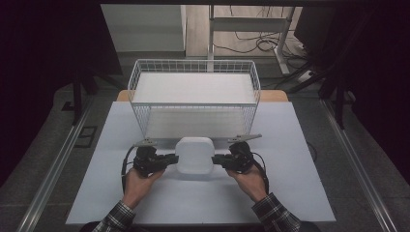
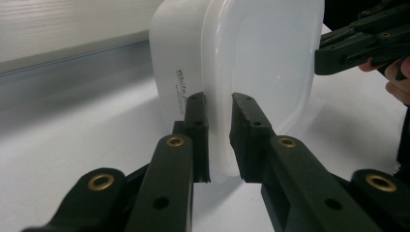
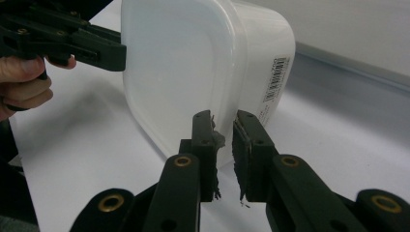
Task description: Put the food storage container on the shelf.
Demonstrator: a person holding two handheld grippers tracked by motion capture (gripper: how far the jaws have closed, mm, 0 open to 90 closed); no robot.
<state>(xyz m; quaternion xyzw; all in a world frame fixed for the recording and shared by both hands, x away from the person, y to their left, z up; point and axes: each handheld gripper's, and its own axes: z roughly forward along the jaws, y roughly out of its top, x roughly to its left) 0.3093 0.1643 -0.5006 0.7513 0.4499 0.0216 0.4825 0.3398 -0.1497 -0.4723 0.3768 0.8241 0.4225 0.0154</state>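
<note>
On the pale table (image 1: 96, 193), just in front of the white wire basket (image 1: 193, 94), sits a white plastic container (image 1: 194, 155), caught between the two grippers. In the high view the left gripper (image 1: 170, 159) meets it from 9 o'clock and the right gripper (image 1: 216, 160) from 3 o'clock, each held by a hand in a plaid sleeve.

In the left gripper view the jaws stand close together with the container's rim (image 2: 220, 121) between them, pinching that edge; the other gripper (image 2: 338, 53) comes in at about 2 o'clock. In the right gripper view the jaws likewise clamp the rim on the opposite side, their pads frayed, and the left gripper (image 3: 104, 48) shows at about 10 o'clock.

The container is square with rounded corners, translucent milky white, and bears a flat lid whose edge overhangs the body.

One side wall carries small slanted script (image 2: 183, 87), too fine to read with certainty. Another wall holds a barcode label (image 3: 275, 79) with tiny, illegible print.
</note>
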